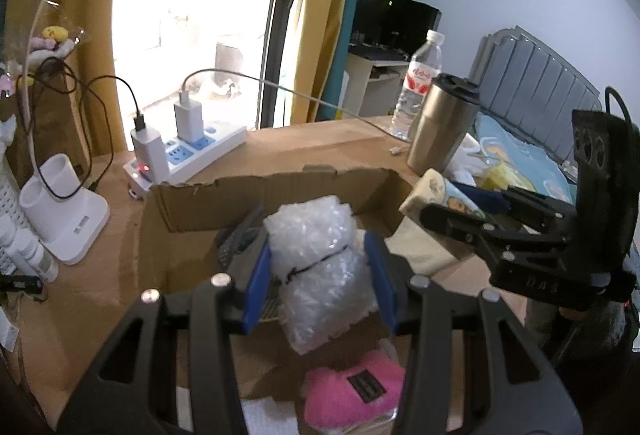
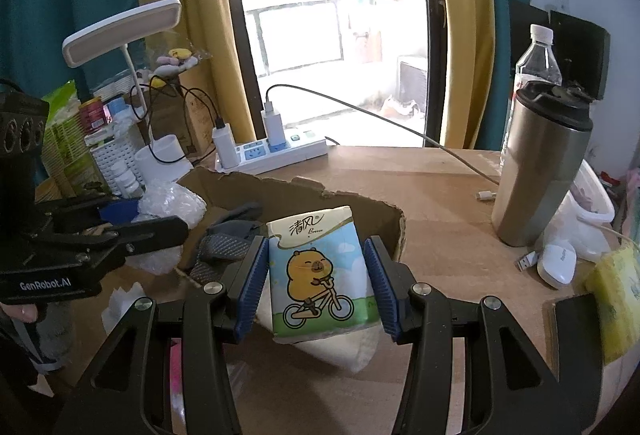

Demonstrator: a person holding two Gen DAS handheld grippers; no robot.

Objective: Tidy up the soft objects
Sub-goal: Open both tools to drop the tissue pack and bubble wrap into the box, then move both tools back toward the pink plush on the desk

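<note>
My left gripper [image 1: 320, 275] is shut on a roll of clear bubble wrap [image 1: 320, 267] tied with a black band, held over the open cardboard box [image 1: 280, 191]. My right gripper [image 2: 318, 283] is shut on a tissue pack [image 2: 320, 275] printed with a capybara on a bicycle, held at the box's [image 2: 304, 191] near right edge. The right gripper and tissue pack [image 1: 444, 195] also show in the left wrist view at the box's right. The left gripper with the bubble wrap [image 2: 172, 203] shows in the right wrist view at the left. Grey fabric [image 2: 228, 235] lies inside the box. A pink plush item [image 1: 352, 391] lies in front.
A steel tumbler [image 2: 540, 171] and a water bottle [image 2: 536, 55] stand on the wooden table to the right. A power strip [image 2: 276, 151] with chargers lies behind the box. A white desk lamp [image 2: 124, 31] and clutter stand at the left. A white mouse [image 2: 556, 263] and yellow pack [image 2: 616, 295] lie right.
</note>
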